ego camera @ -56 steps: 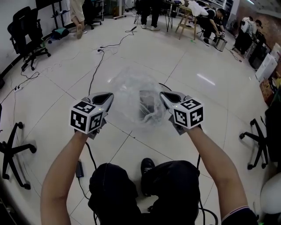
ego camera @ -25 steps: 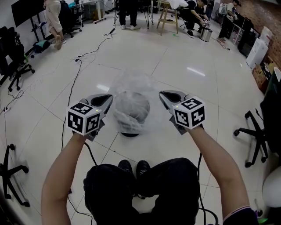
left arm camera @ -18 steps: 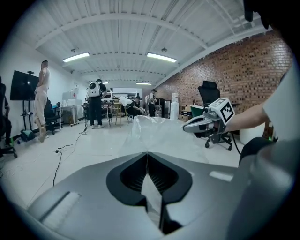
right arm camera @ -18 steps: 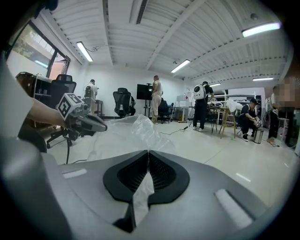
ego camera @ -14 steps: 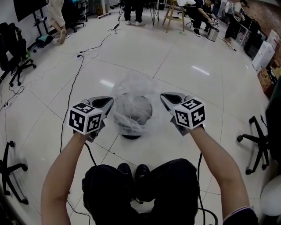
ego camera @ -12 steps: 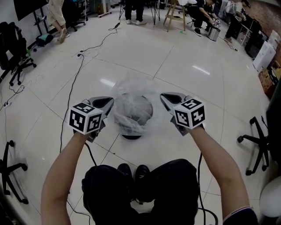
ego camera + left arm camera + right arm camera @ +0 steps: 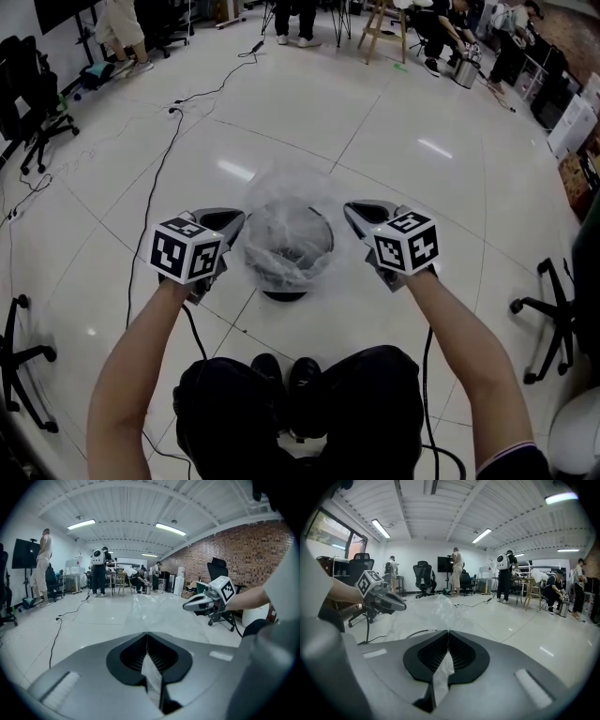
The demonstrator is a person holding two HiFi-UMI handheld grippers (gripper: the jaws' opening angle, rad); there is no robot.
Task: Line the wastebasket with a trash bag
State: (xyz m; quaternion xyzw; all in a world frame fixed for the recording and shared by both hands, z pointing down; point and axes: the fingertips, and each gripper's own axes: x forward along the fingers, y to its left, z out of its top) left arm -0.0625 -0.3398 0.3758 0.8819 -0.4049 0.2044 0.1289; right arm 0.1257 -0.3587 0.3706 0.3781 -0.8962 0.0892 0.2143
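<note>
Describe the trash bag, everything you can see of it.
The trash bag is clear, thin, crinkled plastic film. Its mouth is pulled wide between the left gripper and the right gripper. Each is shut on an edge, with a strip of film pinched in its jaws. The body sags, bunched, over the dark round wastebasket on the floor, whose rim shows through the film. Whether the bag's bottom is inside, I cannot tell.

Trash bag (image 7: 286,202) stretched between left tool (image 7: 234,221) and right tool (image 7: 352,212), draped over wastebasket (image 7: 284,294); no gap between tools.
Floor (image 7: 394,131) beyond wastebasket bare, wide passage ahead.
Cable (image 7: 153,187) across floor left of left tool.
Office chair (image 7: 553,309) at right, well apart.
Knees (image 7: 300,412) and shoes (image 7: 286,370) close off near side.
</note>
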